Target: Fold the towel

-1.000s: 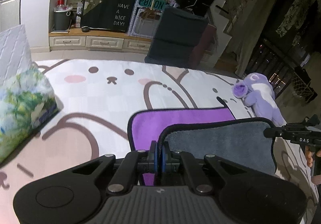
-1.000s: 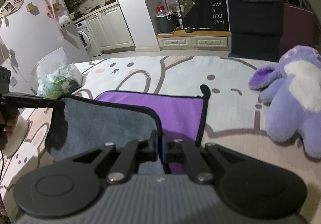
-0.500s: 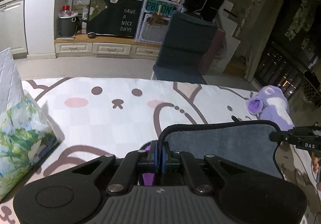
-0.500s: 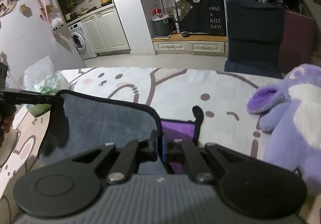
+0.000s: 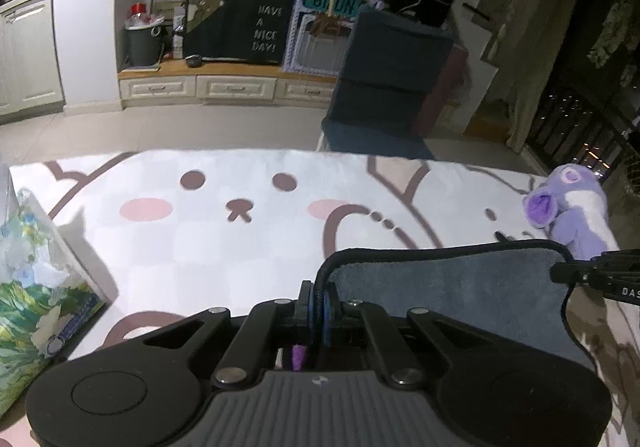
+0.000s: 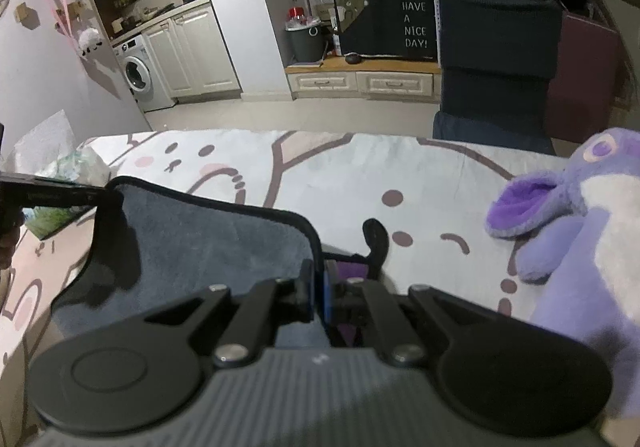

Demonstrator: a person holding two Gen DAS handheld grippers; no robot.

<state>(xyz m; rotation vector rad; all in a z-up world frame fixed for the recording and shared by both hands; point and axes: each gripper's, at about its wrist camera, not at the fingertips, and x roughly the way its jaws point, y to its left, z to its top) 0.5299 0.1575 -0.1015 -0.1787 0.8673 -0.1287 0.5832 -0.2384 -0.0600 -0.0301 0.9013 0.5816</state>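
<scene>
The towel (image 5: 452, 287) is grey on one side and purple on the other, with a black hem. My left gripper (image 5: 319, 297) is shut on its left corner. My right gripper (image 6: 319, 289) is shut on its right corner. The held edge is lifted and carried forward, so the grey side (image 6: 208, 243) faces me and covers nearly all the purple side. A sliver of purple (image 6: 352, 271) and a black hanging loop (image 6: 376, 235) show past the right gripper. The right gripper's tip (image 5: 600, 275) shows in the left wrist view, the left gripper's tip (image 6: 52, 191) in the right wrist view.
The towel lies on a cartoon-print cover (image 5: 240, 231). A purple plush toy (image 6: 580, 215) lies at the right, also visible in the left wrist view (image 5: 568, 215). A tissue pack (image 5: 36, 287) sits at the left. A dark chair (image 5: 384, 87) stands beyond the far edge.
Both grippers have carried the held towel edge forward over the purple half. The purple area went from a broad strip to a sliver.
</scene>
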